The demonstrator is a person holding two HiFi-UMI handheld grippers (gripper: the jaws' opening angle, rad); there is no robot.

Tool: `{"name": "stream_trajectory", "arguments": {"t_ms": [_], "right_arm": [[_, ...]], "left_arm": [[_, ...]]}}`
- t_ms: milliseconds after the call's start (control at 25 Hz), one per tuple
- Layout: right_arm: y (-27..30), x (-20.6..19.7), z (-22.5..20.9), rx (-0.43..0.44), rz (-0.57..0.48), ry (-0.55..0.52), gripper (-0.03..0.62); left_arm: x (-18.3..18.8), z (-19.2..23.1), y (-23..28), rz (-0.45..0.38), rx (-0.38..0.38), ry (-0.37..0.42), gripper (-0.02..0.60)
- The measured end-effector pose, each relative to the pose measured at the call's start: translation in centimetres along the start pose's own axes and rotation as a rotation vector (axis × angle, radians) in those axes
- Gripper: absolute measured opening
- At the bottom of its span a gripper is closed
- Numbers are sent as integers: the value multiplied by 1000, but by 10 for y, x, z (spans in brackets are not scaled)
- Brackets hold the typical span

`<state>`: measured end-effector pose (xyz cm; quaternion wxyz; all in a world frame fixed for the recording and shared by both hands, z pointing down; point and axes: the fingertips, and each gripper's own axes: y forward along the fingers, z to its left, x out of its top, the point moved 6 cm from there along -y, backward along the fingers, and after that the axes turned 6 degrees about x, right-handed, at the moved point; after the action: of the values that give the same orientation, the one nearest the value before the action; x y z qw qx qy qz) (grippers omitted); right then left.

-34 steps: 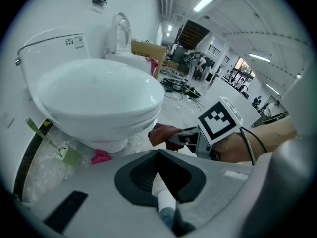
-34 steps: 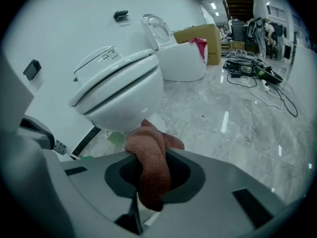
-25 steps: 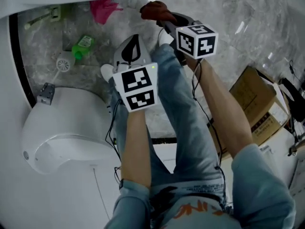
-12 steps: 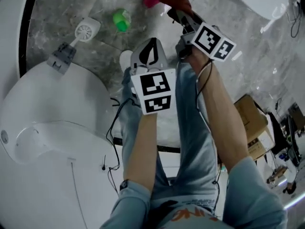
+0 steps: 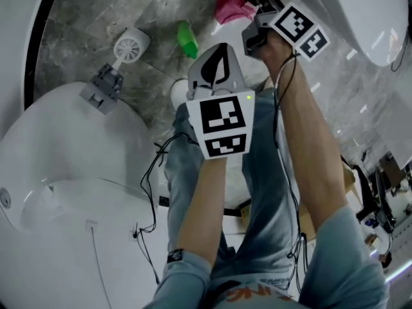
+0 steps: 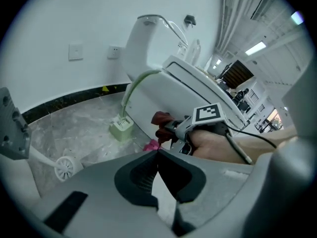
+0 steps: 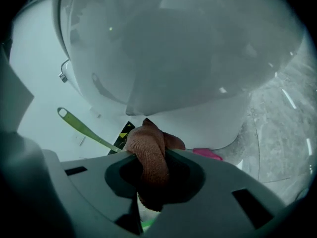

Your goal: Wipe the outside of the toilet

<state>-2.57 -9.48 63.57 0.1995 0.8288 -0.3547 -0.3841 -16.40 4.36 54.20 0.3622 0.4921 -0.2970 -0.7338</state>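
Over the floor, nearest us, left gripper (image 6: 157, 152) has jaws together, nothing in them. Beyond it, right gripper (image 7: 149, 155) clamps the reddish-brown cloth (image 7: 146, 139), right up at the toilet (image 7: 173, 43) bowl's outside. We can't confirm contact; wiping looks mostly ahead of us.

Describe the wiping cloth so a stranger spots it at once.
Start at the white toilet bowl; the right tool is held up close to it. The cloth is the rust-brown wad pinched in that tool, unlike the loose pink rag nearby.

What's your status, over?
Left gripper shut, empty. Right gripper shut on brown cloth, close to toilet bowl, contact unclear. Pink item on floor nearby.
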Motion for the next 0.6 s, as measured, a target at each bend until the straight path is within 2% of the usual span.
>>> {"name": "stream_trajectory", "arguments": {"t_ms": [280,600], "right_arm": [[12,8,-15,-28,-26,5,62],[-8,12,-48,-48,-48,60,63]], "left_arm": [[11,4,13,-8,18,2,1],[3,-15,24,15,12,64,0]]}}
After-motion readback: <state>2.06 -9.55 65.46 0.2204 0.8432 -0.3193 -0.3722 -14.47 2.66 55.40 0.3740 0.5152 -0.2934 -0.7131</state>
